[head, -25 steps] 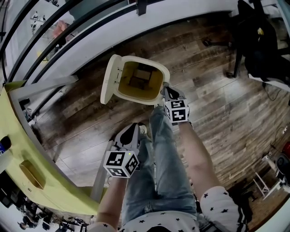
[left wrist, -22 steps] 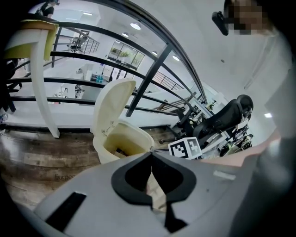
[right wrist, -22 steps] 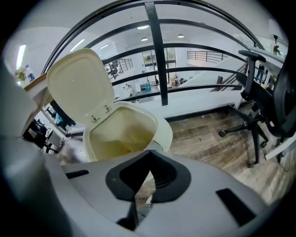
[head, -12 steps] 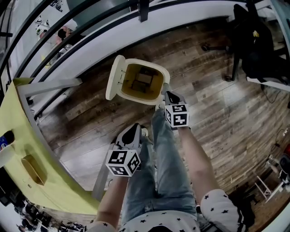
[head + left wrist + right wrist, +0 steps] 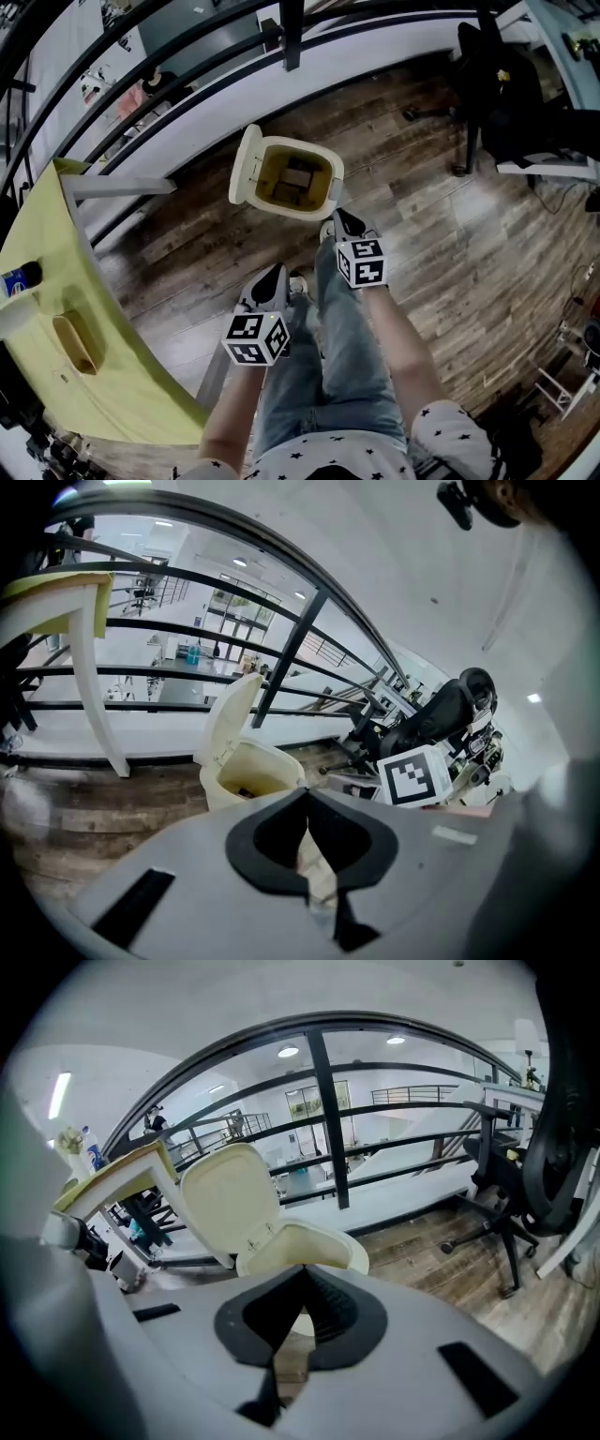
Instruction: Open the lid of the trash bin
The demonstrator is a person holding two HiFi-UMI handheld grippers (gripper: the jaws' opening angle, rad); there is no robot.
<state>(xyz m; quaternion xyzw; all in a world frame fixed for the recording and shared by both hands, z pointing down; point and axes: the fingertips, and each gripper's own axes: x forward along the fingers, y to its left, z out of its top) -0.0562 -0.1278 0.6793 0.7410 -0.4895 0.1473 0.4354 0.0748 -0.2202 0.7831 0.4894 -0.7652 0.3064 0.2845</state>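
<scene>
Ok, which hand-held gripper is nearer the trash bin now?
Right. The right hand-held gripper sits just short of the trash bin's near rim. The left hand-held gripper hangs farther back, beside the person's leg.

One trash bin (image 5: 330, 187), one lid (image 5: 246, 167), one yellow table (image 5: 37, 309), one black chair (image 5: 497, 84), and two claws: left claw (image 5: 277, 269), right claw (image 5: 337, 216).

Wooden plank floor (image 5: 469, 253), dark brown, fills centre and right of frame; paler glare patch right of centre. Cream trash bin (image 5: 319, 208) stands on floor at upper centre, lid (image 5: 246, 167) swung up at bin's left side, dark contents inside. Black office chair (image 5: 497, 94) on floor at upper right, well apart from bin. Yellow desk (image 5: 56, 281) along left edge, white leg (image 5: 122, 185) on floor; bottle (image 5: 19, 279) and tan oblong thing (image 5: 75, 342) on desk top
</scene>
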